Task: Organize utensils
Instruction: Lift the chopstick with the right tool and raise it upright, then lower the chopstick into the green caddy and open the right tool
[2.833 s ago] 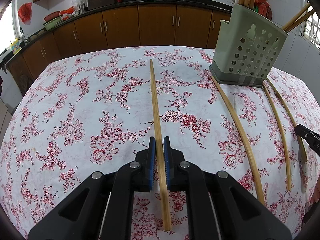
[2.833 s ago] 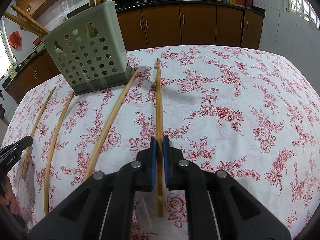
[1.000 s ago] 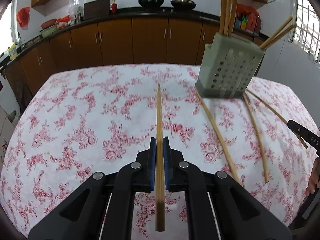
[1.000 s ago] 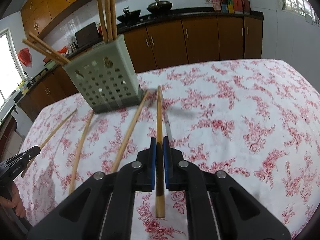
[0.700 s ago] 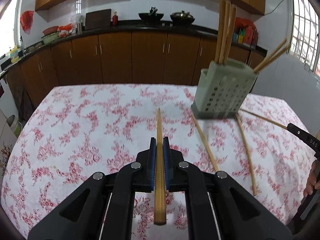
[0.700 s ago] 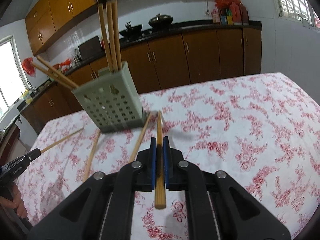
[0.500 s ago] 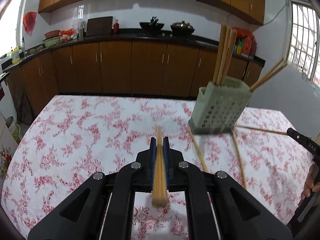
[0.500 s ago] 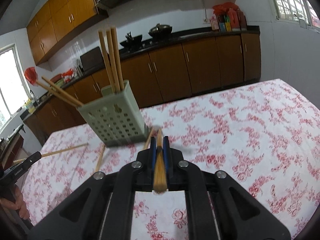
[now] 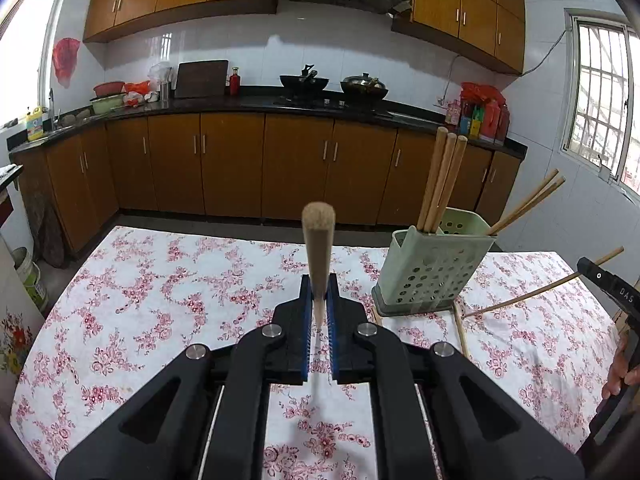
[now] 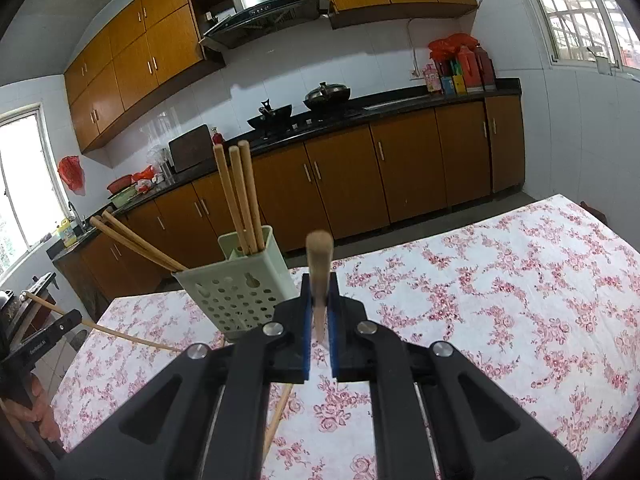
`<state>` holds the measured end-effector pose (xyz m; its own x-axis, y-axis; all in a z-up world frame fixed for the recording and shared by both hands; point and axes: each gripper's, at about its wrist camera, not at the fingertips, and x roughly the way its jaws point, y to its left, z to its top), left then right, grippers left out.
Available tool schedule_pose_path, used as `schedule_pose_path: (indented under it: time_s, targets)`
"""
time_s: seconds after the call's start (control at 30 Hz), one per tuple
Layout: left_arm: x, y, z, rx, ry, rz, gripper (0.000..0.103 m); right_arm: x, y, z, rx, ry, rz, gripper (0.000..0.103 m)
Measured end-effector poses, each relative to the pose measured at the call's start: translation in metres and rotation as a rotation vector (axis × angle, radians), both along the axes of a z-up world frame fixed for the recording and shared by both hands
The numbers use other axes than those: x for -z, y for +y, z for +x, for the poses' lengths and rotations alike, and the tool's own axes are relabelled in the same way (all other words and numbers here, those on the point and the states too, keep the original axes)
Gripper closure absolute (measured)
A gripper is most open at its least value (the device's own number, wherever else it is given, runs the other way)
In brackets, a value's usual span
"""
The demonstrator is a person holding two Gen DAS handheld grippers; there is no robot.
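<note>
Left gripper (image 9: 319,312) clamped on a wooden chopstick (image 9: 318,240), blue pads pressed to both sides of it, thick end tipped up toward the camera and blurred. Right gripper (image 10: 319,312) likewise closed around a second chopstick (image 10: 319,268), butt end raised toward the lens. Both held in the air above the desk (image 9: 168,280), which wears a white cloth with red roses.

Just right of the left gripper, on the desk: a pale green perforated utensil holder (image 9: 430,268), upright. Three chopsticks (image 9: 440,180) standing close together in its rear compartment; two more (image 9: 528,200) leaning out over its right edge. At the holder's foot, loose chopsticks on the cloth (image 9: 460,328), partly hidden by the black arms of the gripper. Farther right, the other gripper's tip (image 9: 612,288) at the frame edge, with a long chopstick (image 9: 532,292) slanting up beside it.

In the right wrist view, same holder (image 10: 240,288) left of the gripper, behind its fingers. One chopstick on the cloth (image 10: 280,412) showing below the gripper's arm.

Beyond the desk: brown kitchen cabinets (image 9: 240,168), two woks on the stove (image 9: 332,84).
</note>
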<state>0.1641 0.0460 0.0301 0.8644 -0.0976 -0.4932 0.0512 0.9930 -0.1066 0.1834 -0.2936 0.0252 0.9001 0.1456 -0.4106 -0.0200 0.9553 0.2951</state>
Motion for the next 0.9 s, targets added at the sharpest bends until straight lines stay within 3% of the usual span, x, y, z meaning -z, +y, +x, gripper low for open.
schedule_pose_path:
  time_s: [0.9]
  targets:
    - [-0.027,-0.009,-0.010,0.055,-0.060,-0.029,0.095,-0.029,0.014,-0.010,-0.058,-0.048,-0.023,0.095]
